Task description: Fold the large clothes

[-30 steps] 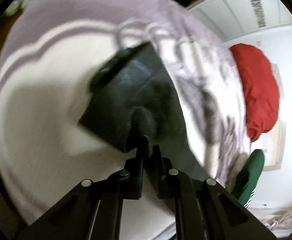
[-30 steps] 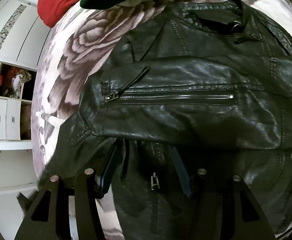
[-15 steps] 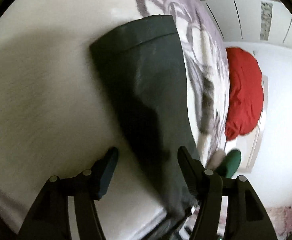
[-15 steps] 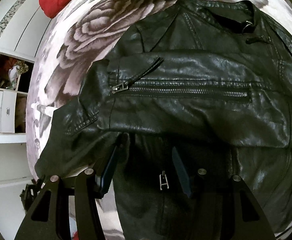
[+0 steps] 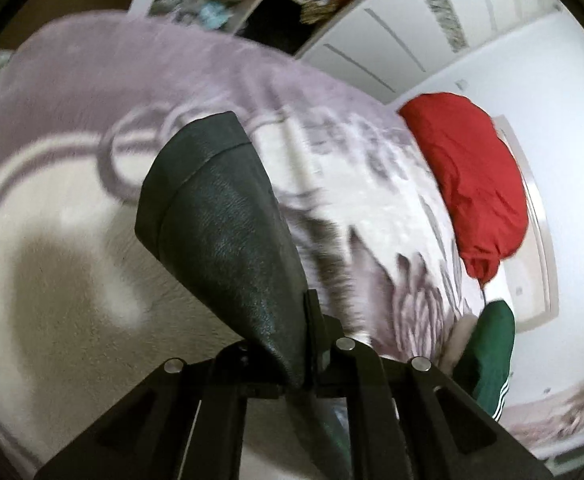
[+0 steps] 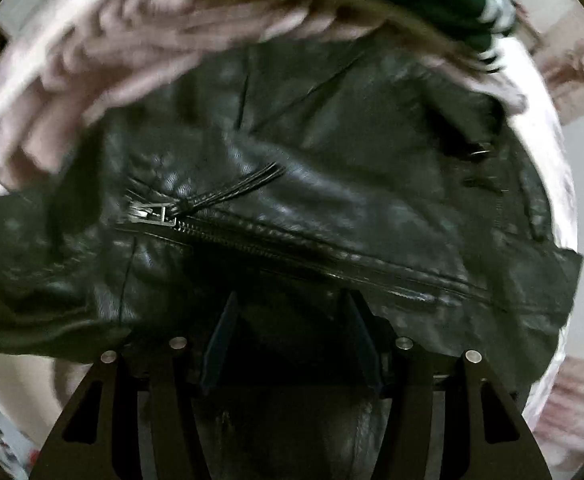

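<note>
Since half a second ago my left gripper [image 5: 306, 344] reclamps the jacket sleeve [image 5: 220, 216] above the bed [image 5: 72, 280]; my right gripper [image 6: 292, 344] hangs released over the jacket [image 6: 332, 200].

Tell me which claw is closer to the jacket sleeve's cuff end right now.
Left. The left claw is shut on the black sleeve, whose cuff end hangs just ahead of it. The right claw is open over the jacket body, near its zipper.

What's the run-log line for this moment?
left tongs: shut on jacket sleeve | right tongs: open over black leather jacket | surface: floral blanket
</note>
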The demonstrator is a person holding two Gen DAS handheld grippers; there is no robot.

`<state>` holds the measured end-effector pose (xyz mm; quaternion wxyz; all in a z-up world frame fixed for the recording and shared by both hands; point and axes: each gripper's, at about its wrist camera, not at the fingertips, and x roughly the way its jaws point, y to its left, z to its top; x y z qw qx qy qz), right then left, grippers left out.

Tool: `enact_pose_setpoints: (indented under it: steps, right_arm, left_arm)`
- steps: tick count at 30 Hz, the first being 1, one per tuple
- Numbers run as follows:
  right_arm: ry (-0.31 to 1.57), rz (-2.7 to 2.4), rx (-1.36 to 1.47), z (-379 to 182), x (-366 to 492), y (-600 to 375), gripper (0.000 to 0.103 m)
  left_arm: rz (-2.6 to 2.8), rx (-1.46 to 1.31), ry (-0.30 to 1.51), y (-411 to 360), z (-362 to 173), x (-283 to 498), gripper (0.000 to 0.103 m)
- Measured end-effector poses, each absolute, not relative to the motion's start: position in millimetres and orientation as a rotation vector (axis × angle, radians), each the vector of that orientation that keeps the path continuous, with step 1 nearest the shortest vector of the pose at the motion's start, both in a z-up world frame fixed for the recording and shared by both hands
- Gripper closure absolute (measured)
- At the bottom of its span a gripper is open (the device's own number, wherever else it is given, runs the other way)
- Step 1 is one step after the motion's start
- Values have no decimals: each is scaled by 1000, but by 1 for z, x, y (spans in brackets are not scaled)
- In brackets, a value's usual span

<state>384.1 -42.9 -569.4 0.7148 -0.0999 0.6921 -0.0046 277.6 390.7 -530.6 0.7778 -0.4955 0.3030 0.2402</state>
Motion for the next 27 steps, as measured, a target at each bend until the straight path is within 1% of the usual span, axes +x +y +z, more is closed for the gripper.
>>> enact_pose_setpoints:
  steps: [6, 8, 9, 13, 17, 21, 25, 27]
  right_arm:
    - [1528, 17, -46, -550, 389, -89, 45]
    - [1529, 3, -35, -544, 386, -109, 41]
    - [1528, -1, -27, -539, 382, -126, 38]
    - [1521, -21, 44, -522, 370, -190, 38]
    - [1518, -70, 173, -506, 356, -273, 38]
    - [1502, -152, 280, -493, 334, -365, 38]
    - [1515, -243, 304, -503, 308, -427, 38]
    - [1533, -292, 333, -511, 291, -458, 38]
  left_arm:
    - [469, -854, 674, 345, -475, 299, 99]
    - [436, -770, 677, 320, -460, 310, 99]
    - [410, -727, 680, 303, -452, 315, 99]
    - [286, -601, 701, 223, -427, 339, 99]
    - [92, -480, 729, 112, -407, 365, 99]
    - [-151, -375, 810, -17, -407, 385, 99]
    - [-328, -259, 927, -127, -441, 393, 99]
    - [-357, -188, 994, -163, -464, 396, 99]
